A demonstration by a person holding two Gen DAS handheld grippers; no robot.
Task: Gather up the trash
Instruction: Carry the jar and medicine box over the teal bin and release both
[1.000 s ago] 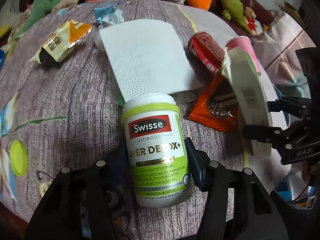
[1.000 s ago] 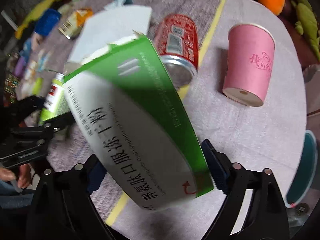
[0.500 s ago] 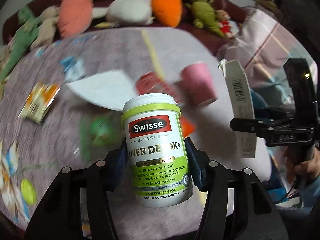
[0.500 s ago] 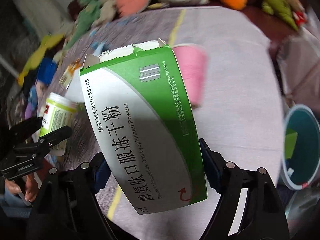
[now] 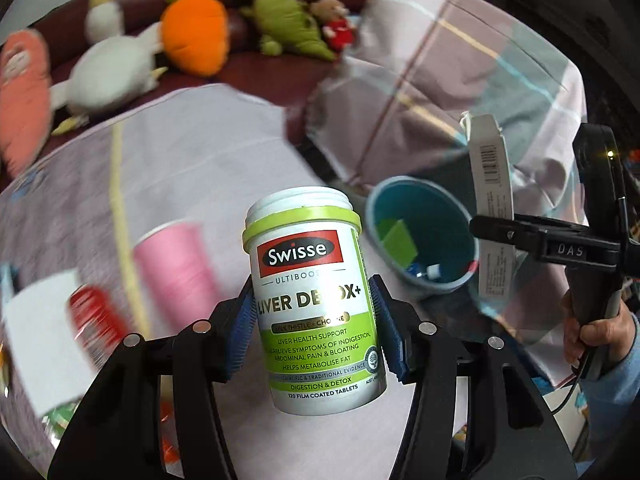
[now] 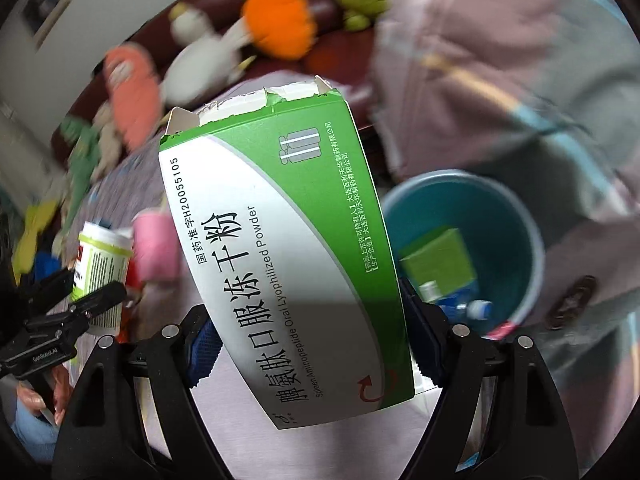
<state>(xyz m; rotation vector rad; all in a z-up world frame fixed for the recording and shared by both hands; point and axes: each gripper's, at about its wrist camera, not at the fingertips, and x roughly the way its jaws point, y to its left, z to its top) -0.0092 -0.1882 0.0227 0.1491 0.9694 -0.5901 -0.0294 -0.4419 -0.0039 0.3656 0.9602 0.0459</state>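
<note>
The white-and-green supplement bottle [image 5: 316,304] is clamped upright between the blue pads of the left hand-held gripper [image 5: 314,328], lid end away from the camera — lifted clear of the purple-covered surface [image 5: 192,168]. Beyond that gripper and a little to its right, the teal bin [image 5: 424,236] is seen standing open, with a green box and small scraps already lying inside.

The green-and-white medicine carton [image 6: 280,264] is gripped by its lower end in the right hand-held gripper [image 6: 310,344], its torn flap end pointing up and away. Just past that gripper's right finger the same bin [image 6: 520,220] is seen — close by, its mouth open.

To the left of the left hand-held gripper, a pink paper cup [image 5: 176,268] and a red can [image 5: 94,320] are left lying on the surface, blurred. Plush toys [image 5: 192,36] are lined along the dark sofa far beyond both grippers.
</note>
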